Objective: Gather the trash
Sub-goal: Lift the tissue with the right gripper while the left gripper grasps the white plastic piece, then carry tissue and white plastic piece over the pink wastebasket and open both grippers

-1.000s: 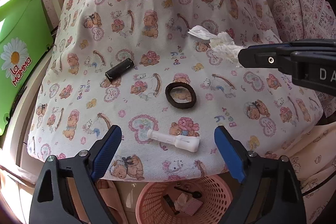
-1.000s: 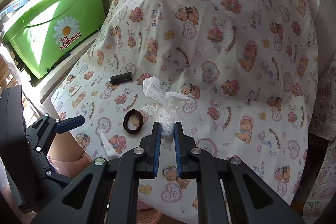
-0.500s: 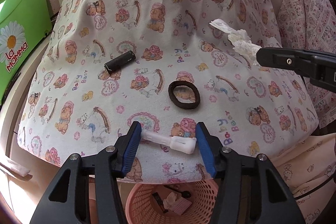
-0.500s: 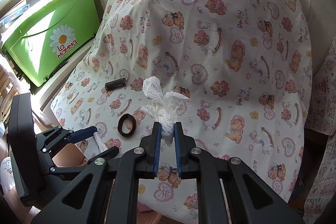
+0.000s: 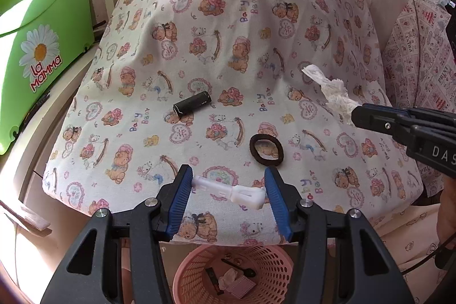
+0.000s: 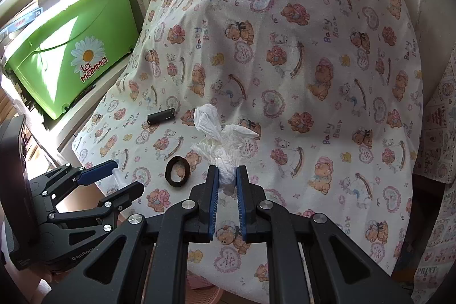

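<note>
While tissue (image 6: pixel 225 144) pinched, white stick (image 5: pixel 228 191) seemingly gripped

"La Mamma" on green bin (image 5: pixel 42 27) (daisy logo)

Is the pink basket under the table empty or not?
Not empty: the left wrist view shows a black spoon and scraps inside the pink basket.

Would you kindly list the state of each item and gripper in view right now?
left gripper: closed on the white plastic piece, pads touching both ends.
right gripper: shut on the crumpled tissue.
white plastic piece: held crosswise between the left fingers.
crumpled tissue: pinched at its base, the rest sticking out free.
black cylinder: lying on its side on the cloth.
black ring: lying flat.
pink basket: open, upright, holding some trash.
</note>
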Demonstrator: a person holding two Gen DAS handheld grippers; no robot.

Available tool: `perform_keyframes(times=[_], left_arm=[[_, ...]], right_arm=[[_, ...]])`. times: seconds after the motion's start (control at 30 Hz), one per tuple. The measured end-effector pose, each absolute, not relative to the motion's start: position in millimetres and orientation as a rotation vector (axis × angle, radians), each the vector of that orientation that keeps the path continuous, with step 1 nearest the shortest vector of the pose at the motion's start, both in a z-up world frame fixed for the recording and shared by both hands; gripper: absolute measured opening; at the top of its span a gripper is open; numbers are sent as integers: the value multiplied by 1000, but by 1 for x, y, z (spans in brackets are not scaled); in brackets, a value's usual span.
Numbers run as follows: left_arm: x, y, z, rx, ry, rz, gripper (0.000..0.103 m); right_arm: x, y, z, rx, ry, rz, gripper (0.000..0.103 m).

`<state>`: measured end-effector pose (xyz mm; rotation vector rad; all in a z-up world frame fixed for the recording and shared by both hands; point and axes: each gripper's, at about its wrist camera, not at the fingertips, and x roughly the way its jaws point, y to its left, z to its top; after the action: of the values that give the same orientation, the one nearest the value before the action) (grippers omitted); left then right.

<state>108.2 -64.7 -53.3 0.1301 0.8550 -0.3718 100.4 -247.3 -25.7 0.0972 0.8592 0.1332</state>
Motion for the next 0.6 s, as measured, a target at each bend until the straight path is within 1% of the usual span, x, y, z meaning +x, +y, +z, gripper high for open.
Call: perform_keyframes(times=[0.3, 0.6], left_arm=[[81, -44, -11, 90, 806, -335, 51], [42, -22, 1, 57, 789, -280, 51]], right_arm=[[57, -226, -19, 107, 812, 186, 13], [9, -192, -18, 94, 784, 284, 13]])
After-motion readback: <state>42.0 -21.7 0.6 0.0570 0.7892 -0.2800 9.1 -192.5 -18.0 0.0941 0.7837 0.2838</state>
